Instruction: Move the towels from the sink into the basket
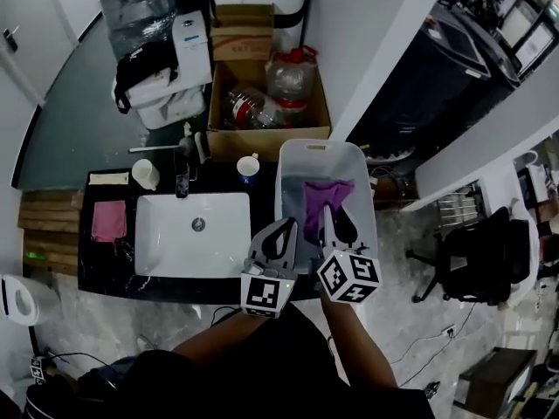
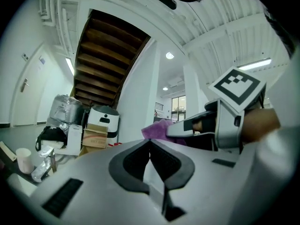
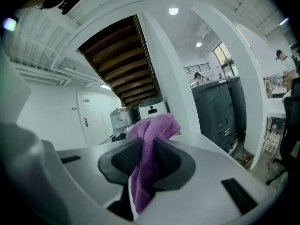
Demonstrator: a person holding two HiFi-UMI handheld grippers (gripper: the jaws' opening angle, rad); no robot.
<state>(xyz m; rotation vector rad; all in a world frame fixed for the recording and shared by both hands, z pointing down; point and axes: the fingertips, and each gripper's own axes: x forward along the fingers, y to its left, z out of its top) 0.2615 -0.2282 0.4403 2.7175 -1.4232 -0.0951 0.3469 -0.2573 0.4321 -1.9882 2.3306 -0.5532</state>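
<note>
A purple towel (image 1: 321, 197) hangs over the white basket (image 1: 289, 162), which stands right of the white sink (image 1: 192, 260). My right gripper (image 1: 332, 213) is shut on this towel; in the right gripper view the cloth (image 3: 152, 130) bunches up between the pads and drapes down past my right gripper (image 3: 146, 150). Just left of it, my left gripper (image 1: 284, 228) hovers over the basket's near left edge, its jaws shut tip to tip with nothing in them (image 2: 150, 143). The left gripper view also catches the purple towel (image 2: 157, 129). A pink towel (image 1: 109, 220) lies on the black counter left of the sink.
Behind the sink stand a faucet (image 1: 182, 178), a white cup (image 1: 145, 174) and a blue-and-white cup (image 1: 249, 168). A cardboard box (image 1: 266, 103) with bottles sits beyond the counter. An office chair (image 1: 480, 260) is on the floor at the right.
</note>
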